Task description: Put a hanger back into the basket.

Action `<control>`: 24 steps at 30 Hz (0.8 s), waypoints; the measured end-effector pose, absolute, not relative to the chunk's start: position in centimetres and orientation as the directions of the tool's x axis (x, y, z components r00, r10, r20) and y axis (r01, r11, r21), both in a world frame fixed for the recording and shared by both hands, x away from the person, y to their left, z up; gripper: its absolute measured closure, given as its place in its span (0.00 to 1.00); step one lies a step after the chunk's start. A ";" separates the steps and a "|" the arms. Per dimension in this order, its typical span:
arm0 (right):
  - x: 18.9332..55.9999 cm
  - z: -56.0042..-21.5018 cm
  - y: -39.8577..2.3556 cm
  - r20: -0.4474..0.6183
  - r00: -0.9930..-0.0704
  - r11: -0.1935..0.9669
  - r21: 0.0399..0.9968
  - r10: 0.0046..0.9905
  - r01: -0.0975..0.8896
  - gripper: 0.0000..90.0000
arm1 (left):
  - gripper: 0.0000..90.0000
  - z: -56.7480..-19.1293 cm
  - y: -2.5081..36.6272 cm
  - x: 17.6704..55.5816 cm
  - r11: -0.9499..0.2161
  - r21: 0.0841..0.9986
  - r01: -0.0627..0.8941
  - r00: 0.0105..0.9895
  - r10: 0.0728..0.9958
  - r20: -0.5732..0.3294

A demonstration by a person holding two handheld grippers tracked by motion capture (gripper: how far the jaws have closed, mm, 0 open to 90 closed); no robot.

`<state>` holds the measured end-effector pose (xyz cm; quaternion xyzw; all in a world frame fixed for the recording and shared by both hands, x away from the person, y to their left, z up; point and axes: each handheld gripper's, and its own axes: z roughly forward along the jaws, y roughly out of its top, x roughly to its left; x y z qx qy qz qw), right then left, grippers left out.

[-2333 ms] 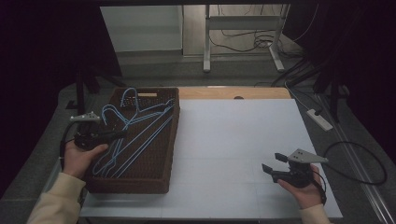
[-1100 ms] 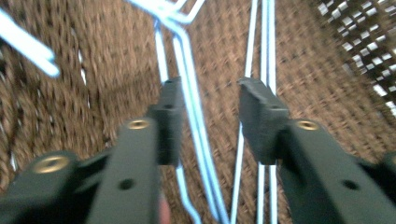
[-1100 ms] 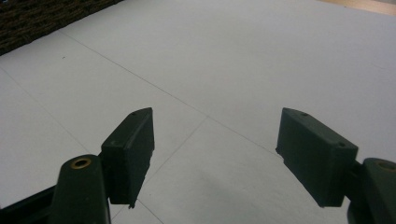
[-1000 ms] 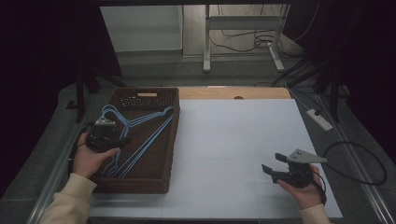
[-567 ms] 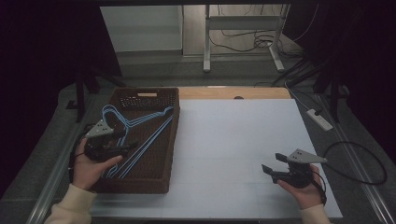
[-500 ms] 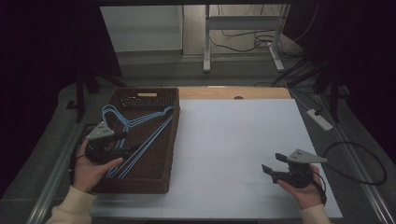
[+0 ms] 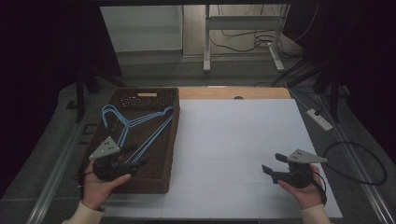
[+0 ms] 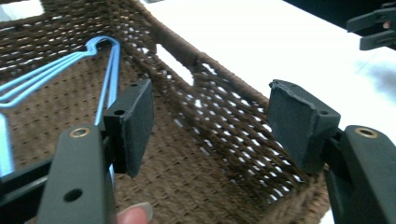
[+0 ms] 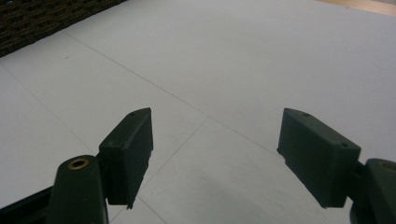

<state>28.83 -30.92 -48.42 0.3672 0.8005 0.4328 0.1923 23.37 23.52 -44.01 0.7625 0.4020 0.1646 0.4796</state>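
A brown woven basket stands at the table's left with several blue wire hangers lying in it. My left gripper hovers over the basket's near end, pointing right. Its jaws have just been opening and stand open with nothing between them. In the left gripper view the left gripper faces the basket wall, and the hangers lie behind its left pad. My right gripper is open over the bare white tabletop at the near right. The right gripper view shows the same right gripper empty above the tabletop.
A white power strip lies off the table's right edge and a black cable loops near the right hand. A wooden strip borders the far edge. Metal stand legs rise behind the table.
My left gripper has drawn back along the basket toward its near end, away from the hangers' hooks. The hangers now lie settled in the basket. The right gripper has stayed put.
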 end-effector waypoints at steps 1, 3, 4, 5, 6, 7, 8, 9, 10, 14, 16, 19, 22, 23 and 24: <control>28.8 -48.4 -30.9 0.010 -0.657 0.355 0.834 0.754 0.421 0.30 | 0.37 -44.2 23.2 23.2 -0.225 0.864 0.451 0.628 0.768 -0.128; 28.8 -48.4 -30.9 0.011 -0.658 0.356 0.834 0.753 0.421 0.30 | 0.36 -44.4 22.7 22.9 -0.239 0.862 0.447 0.631 0.767 -0.115; 28.8 -48.4 -30.9 0.012 -0.659 0.356 0.834 0.752 0.422 0.30 | 0.36 -44.5 22.5 22.7 -0.242 0.863 0.444 0.633 0.766 -0.111; 28.9 -48.4 -30.9 0.013 -0.661 0.357 0.834 0.750 0.421 0.30 | 0.36 -44.6 22.4 22.5 -0.241 0.865 0.440 0.634 0.765 -0.110; 28.9 -48.4 -31.0 0.015 -0.662 0.355 0.835 0.749 0.421 0.30 | 0.36 -44.7 22.2 22.3 -0.245 0.866 0.436 0.637 0.764 -0.105; 28.9 -48.4 -31.0 0.018 -0.664 0.354 0.835 0.747 0.421 0.30 | 0.36 -44.8 22.1 22.1 -0.249 0.867 0.432 0.637 0.765 -0.098; 28.9 -48.4 -31.0 0.021 -0.666 0.352 0.836 0.746 0.421 0.30 | 0.36 -44.8 22.1 22.0 -0.250 0.868 0.429 0.636 0.766 -0.093; 28.9 -48.4 -31.0 0.021 -0.666 0.354 0.835 0.745 0.421 0.30 | 0.36 -44.8 22.0 22.0 -0.253 0.869 0.425 0.636 0.767 -0.087; 28.9 -48.4 -31.0 0.023 -0.668 0.352 0.836 0.744 0.421 0.30 | 0.36 -44.9 22.0 22.0 -0.254 0.871 0.420 0.635 0.768 -0.083; 28.9 -48.4 -30.9 0.022 -0.677 0.359 0.835 0.736 0.417 0.30 | 0.36 -45.1 21.9 21.9 -0.254 0.872 0.418 0.621 0.781 -0.070; 28.8 -48.4 -30.9 0.022 -0.679 0.359 0.836 0.733 0.414 0.30 | 0.36 -45.2 21.9 21.9 -0.258 0.871 0.418 0.620 0.782 -0.066; 28.8 -48.3 -31.0 0.024 -0.679 0.357 0.837 0.734 0.415 0.30 | 0.36 -45.3 21.9 21.9 -0.260 0.869 0.420 0.619 0.783 -0.065; 28.8 -48.4 -31.0 0.024 -0.679 0.357 0.837 0.734 0.415 0.30 | 0.36 -45.3 22.1 21.9 -0.256 0.870 0.421 0.618 0.783 -0.069; 28.8 -48.4 -30.9 0.022 -0.679 0.358 0.837 0.734 0.414 0.30 | 0.36 -45.3 22.1 21.9 -0.254 0.871 0.421 0.617 0.784 -0.070; 28.8 -48.4 -30.9 0.022 -0.680 0.359 0.837 0.733 0.414 0.30 | 0.36 -45.3 22.1 21.9 -0.252 0.871 0.422 0.617 0.783 -0.072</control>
